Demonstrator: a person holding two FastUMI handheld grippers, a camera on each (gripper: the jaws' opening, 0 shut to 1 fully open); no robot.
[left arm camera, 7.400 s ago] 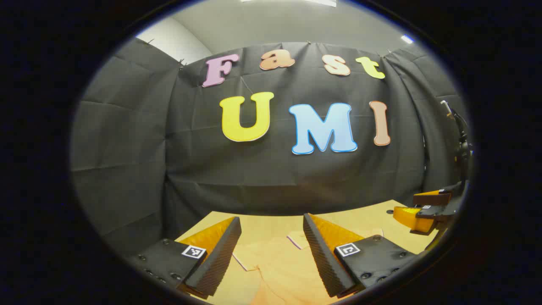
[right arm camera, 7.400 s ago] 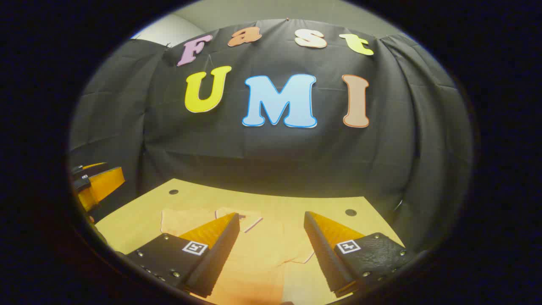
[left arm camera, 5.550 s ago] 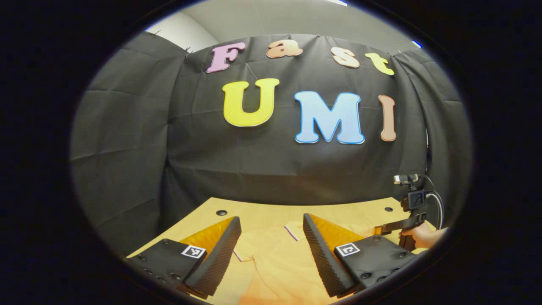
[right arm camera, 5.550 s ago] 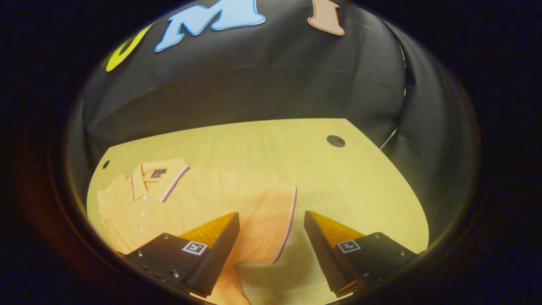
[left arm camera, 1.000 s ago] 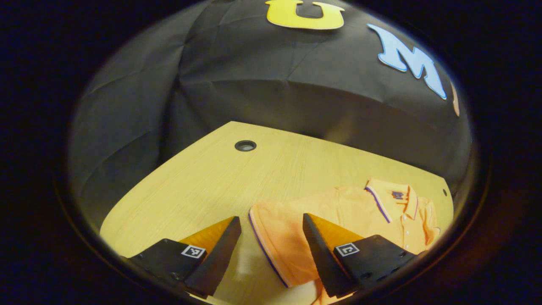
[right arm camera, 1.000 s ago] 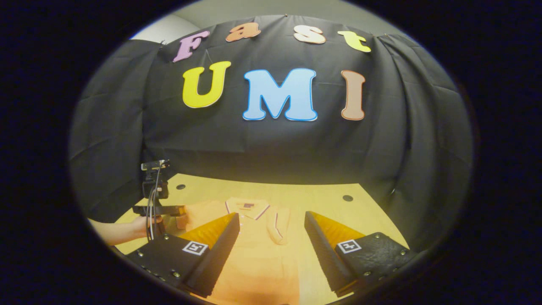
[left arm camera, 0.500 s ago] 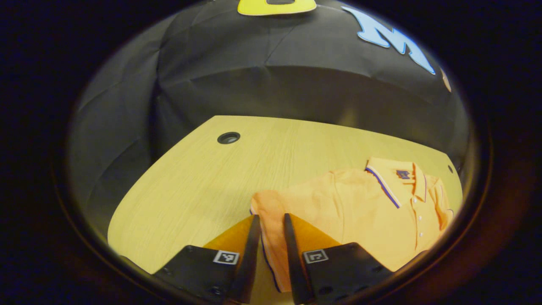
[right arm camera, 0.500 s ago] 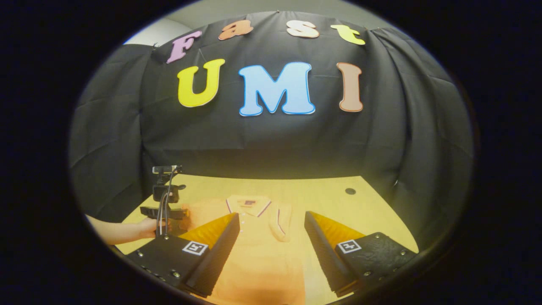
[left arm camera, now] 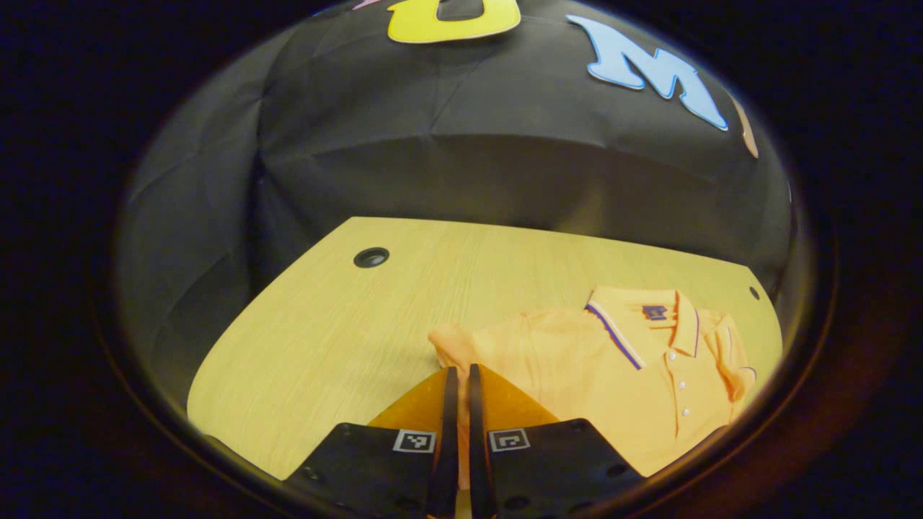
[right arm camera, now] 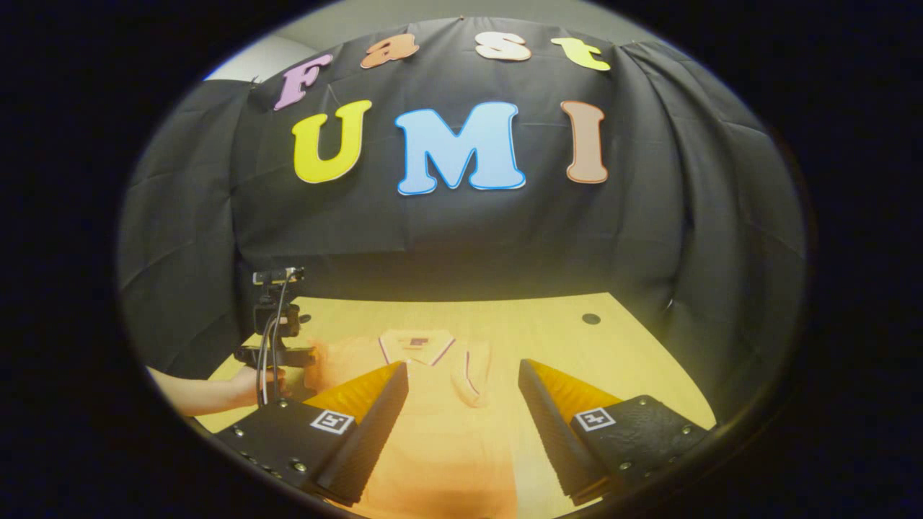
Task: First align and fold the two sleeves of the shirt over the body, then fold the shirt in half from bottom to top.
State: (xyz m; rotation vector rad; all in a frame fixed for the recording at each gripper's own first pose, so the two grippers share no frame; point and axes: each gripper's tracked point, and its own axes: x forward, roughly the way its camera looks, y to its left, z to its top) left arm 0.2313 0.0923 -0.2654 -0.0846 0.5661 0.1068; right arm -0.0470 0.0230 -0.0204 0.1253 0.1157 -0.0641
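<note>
The orange polo shirt [left arm camera: 634, 375] lies flat on the wooden table [left arm camera: 360, 339], collar toward the booth wall. The left gripper [left arm camera: 458, 382] is pinched on the left sleeve [left arm camera: 454, 346]; the right gripper [right arm camera: 461, 389] hovers spread above the shirt body. Thin fabric could slip from the pinch, or dragging the sleeve could pull the body askew, leaving the fold misaligned.

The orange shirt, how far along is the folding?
One sleeve already lies folded over the shirt beside the collar. The other sleeve is in hand: the left claw is pinched on it, ready to carry it across. The right claw hangs open above the body. The bottom-to-top fold is not yet done.
</note>
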